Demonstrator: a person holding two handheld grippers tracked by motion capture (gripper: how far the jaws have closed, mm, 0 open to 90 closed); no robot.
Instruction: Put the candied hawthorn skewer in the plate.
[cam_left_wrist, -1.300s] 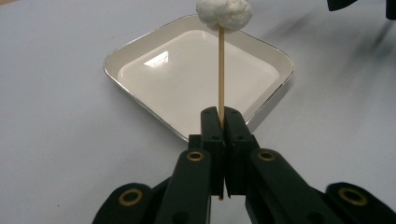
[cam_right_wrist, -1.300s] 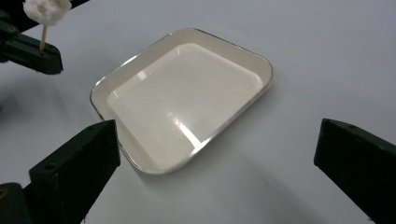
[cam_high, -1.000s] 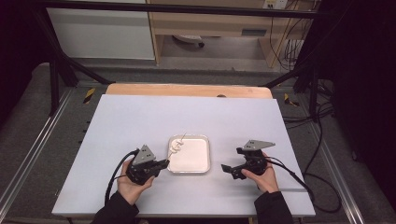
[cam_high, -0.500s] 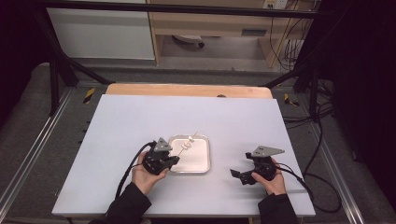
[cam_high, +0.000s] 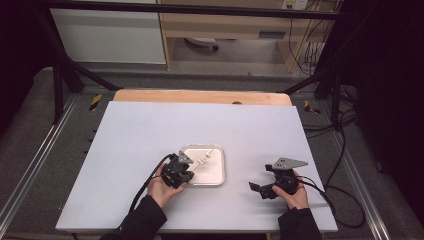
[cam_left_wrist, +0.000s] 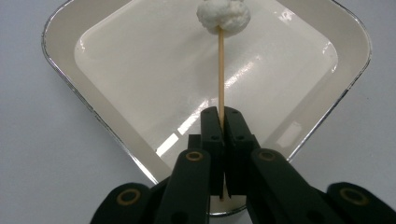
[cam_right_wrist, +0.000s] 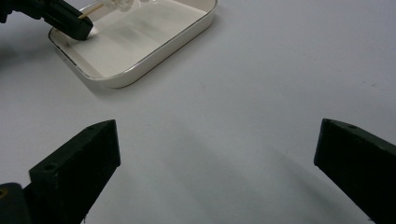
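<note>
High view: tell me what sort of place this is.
Probably a lab or data-recording workstation, not a kitchen: a pale table inside a black metal frame, loose cables over grey floor, and one white tray as a staged prop.

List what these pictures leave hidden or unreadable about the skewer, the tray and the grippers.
- Skewer: its near end is hidden between the left gripper's shut jaws in the left gripper view.
- White lump: cut off by the top edge there; too small in the high view to identify.
- Tray: its far corner is cut off in the right gripper view.
- Right gripper: open jaws, tips too small in the high view.
</note>
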